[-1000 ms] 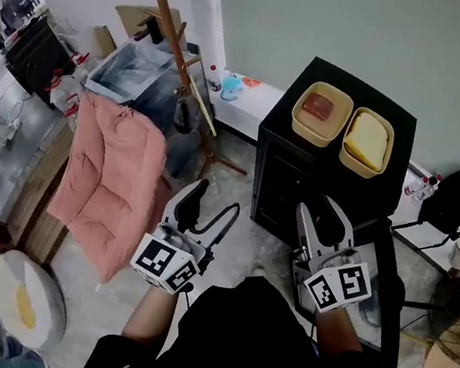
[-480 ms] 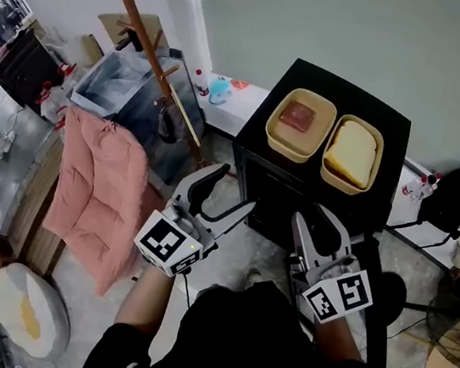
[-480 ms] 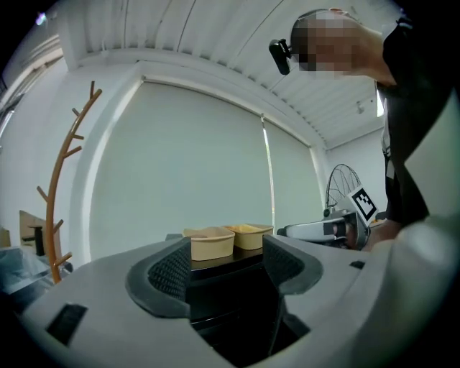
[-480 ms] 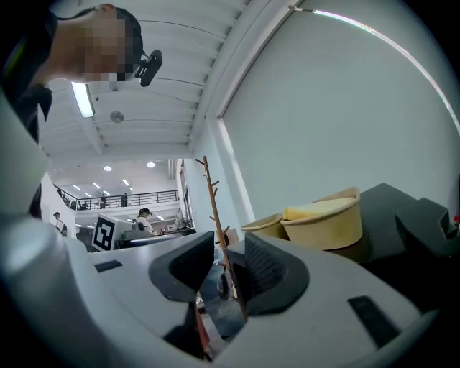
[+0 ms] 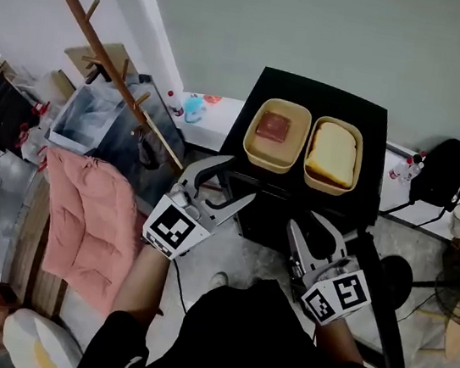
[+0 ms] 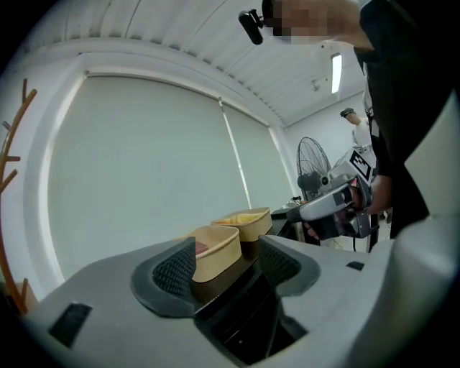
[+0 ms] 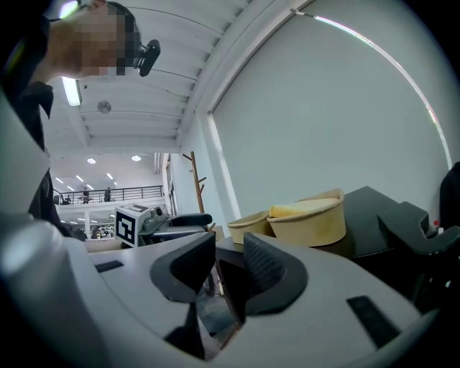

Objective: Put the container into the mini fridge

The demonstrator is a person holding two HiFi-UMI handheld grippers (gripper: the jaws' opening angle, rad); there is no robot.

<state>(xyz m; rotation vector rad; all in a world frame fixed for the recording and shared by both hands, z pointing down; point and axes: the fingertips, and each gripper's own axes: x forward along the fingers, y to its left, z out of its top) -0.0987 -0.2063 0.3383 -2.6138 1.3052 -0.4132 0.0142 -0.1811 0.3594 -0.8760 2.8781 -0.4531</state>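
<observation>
Two tan containers stand side by side on the black mini fridge (image 5: 312,93). One (image 5: 277,133) holds something red-brown, the other (image 5: 333,154) something yellow. My left gripper (image 5: 228,183) is at the fridge's front left corner, below the top. Its jaws are wide but closing, with nothing between the pads; the left gripper view shows the nearer container (image 6: 215,251) beyond them. My right gripper (image 5: 314,226) is low at the fridge front. Its jaws are narrow and closing, and a thin dark panel edge (image 7: 223,287) shows in the gap. I cannot tell whether the pads touch it.
A wooden coat rack (image 5: 102,65) leans at the left over a clear bin (image 5: 94,116) and a pink cushion (image 5: 92,218). A white ledge (image 5: 194,109) adjoins the fridge's left side. A black bag (image 5: 442,172) and a fan (image 5: 459,316) are at the right. A dark panel (image 5: 379,304) stands right of my right gripper.
The fridge and containers have come closer to centre. My left gripper has risen and moved forward to the fridge's front left corner. The right gripper's jaws have narrowed.
</observation>
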